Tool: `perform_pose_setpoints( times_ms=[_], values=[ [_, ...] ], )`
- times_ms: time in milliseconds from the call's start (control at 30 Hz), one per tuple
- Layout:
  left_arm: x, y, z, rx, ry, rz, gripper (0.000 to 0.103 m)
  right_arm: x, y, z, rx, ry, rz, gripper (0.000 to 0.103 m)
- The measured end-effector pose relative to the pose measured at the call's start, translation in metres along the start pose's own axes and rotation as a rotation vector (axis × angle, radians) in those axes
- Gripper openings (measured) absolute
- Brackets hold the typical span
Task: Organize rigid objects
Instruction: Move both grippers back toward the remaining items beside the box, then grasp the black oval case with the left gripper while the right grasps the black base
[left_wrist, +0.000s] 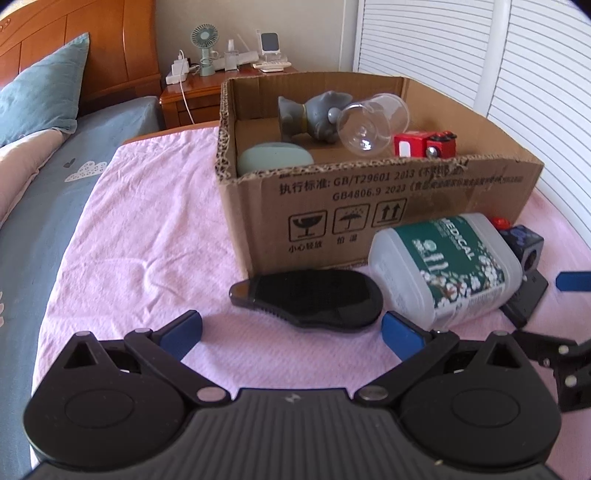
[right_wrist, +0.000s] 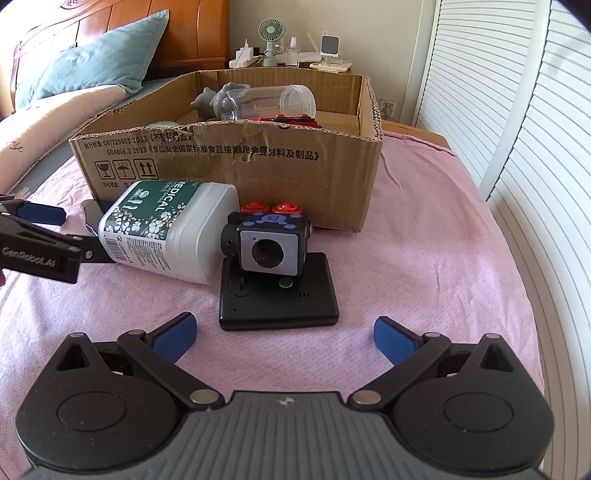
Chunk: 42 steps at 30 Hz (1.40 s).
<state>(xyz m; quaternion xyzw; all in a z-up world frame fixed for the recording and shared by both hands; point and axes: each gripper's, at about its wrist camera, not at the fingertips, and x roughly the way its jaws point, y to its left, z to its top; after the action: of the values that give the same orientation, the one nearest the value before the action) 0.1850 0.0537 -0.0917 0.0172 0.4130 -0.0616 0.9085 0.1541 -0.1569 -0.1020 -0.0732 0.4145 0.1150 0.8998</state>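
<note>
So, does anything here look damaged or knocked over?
The cardboard box has a ragged, torn front rim. In front of it, the white medical swab bottle lies on its side on the pink cloth, and the clear plastic jar inside the box is tipped over too.

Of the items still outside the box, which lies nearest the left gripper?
The flat black oval case, just ahead of the open left gripper. The white MEDICAL bottle lies farther right.

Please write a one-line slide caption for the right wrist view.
Open right gripper approaches a black flat device with a cube toy on it, before the cardboard box.
</note>
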Motion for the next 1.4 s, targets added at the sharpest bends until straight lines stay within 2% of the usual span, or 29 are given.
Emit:
perform_pose_setpoints(
  times_ms=[400,467,533,700,800,867,1000,1100,1400],
  values=[
    [0.000,0.000,-0.001,0.011,-0.014,-0.010,0.100,0.005,0.001,0.001,-0.014,-0.033,0.015,0.103],
    [-0.002,0.000,-0.001,0.013,-0.022,-0.013,0.095,0.003,0.003,0.002,-0.019,-0.043,0.018,0.097],
    [-0.004,0.000,-0.002,0.017,-0.034,-0.017,0.086,-0.001,0.005,0.002,-0.030,-0.052,0.027,0.083],
    [-0.008,0.000,-0.003,0.028,-0.039,-0.027,0.080,-0.006,0.007,0.000,-0.025,-0.053,0.016,0.075],
    [-0.012,0.000,-0.006,0.032,-0.044,-0.033,0.072,-0.009,0.006,-0.003,-0.024,-0.050,0.015,0.074],
    [-0.015,0.001,-0.008,0.030,-0.042,-0.033,0.071,-0.011,0.006,-0.005,-0.025,-0.048,0.014,0.074],
    [-0.020,0.006,-0.014,0.021,-0.041,-0.022,0.072,-0.015,0.006,-0.010,-0.028,-0.048,0.007,0.074],
    [-0.016,0.011,-0.016,-0.006,-0.017,0.006,0.099,-0.017,0.005,-0.012,-0.024,-0.045,0.004,0.076],
    [-0.004,0.015,-0.010,0.001,-0.049,-0.001,0.102,-0.018,0.002,-0.015,-0.019,-0.045,0.008,0.079]
  ],
)
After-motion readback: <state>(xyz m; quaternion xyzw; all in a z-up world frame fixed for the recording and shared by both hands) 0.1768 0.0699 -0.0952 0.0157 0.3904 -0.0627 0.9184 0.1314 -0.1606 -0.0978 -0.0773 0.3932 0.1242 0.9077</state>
